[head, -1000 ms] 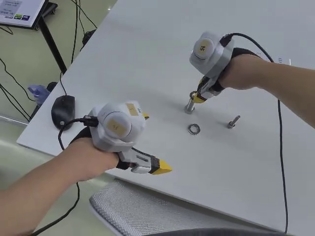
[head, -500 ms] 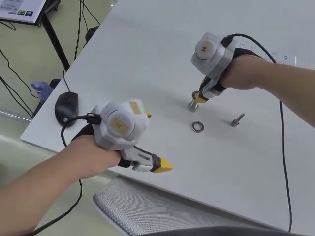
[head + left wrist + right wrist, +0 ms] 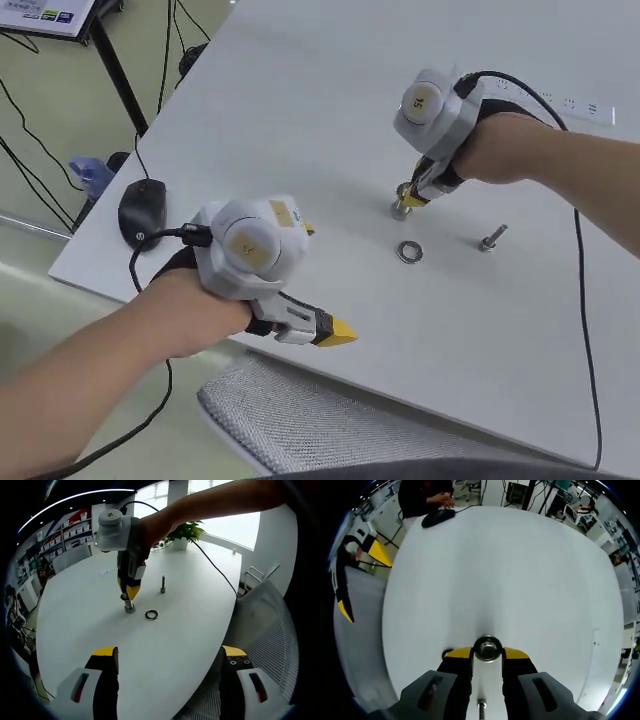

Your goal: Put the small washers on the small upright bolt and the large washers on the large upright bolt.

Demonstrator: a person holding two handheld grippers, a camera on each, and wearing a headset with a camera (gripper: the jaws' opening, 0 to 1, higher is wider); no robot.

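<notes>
The large upright bolt [image 3: 401, 208] stands mid-table, and my right gripper [image 3: 413, 194] hangs right over its top, shut on a large washer [image 3: 488, 641]. That ring sits between the yellow tips of the right gripper [image 3: 488, 653]. A loose washer [image 3: 409, 251] lies flat just in front of the large bolt. The small upright bolt [image 3: 491, 238] stands to the right. My left gripper [image 3: 335, 333] hovers open over the table's near edge with nothing in it. From the left gripper [image 3: 169, 652], I see the large bolt [image 3: 129, 607], the loose washer [image 3: 151, 614] and the small bolt [image 3: 163, 583].
A black mouse [image 3: 143, 210] lies at the table's left edge with its cable running off. A grey mesh chair [image 3: 300, 420] sits below the near edge. A white power strip [image 3: 580, 105] lies at the far right.
The head camera has shifted. My right gripper has sunk slightly, bringing the washer closer to the large bolt's top. The left gripper has hardly moved.
</notes>
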